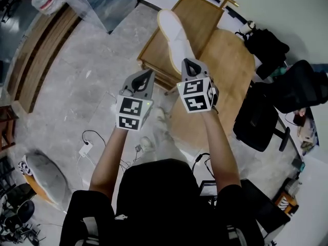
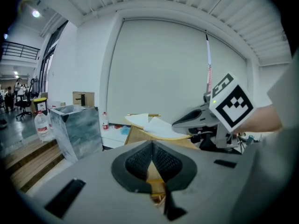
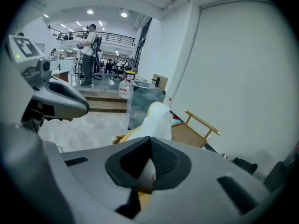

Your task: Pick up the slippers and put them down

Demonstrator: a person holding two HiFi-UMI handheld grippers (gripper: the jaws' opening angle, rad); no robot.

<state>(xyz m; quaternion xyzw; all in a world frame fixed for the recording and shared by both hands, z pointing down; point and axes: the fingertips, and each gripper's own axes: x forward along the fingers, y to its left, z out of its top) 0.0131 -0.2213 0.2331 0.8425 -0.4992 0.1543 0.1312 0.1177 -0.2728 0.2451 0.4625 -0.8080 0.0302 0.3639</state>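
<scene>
The right gripper (image 1: 191, 62) pinches the white slipper's (image 1: 173, 32) end between its fingers, seemingly to carry it clear of the wooden surface (image 1: 205, 14), while the left gripper's (image 1: 149, 73) fingers are pressed together, empty.

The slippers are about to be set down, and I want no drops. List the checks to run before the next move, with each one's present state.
1. Right tool shut on slippers: ok.
2. Both slippers in that grip: cannot tell.
3. Slippers lifted clear of the table: cannot tell.
4. Left tool shut, with nothing in it: ok.
5. Bare wood on the table for setting down: ok.
</scene>
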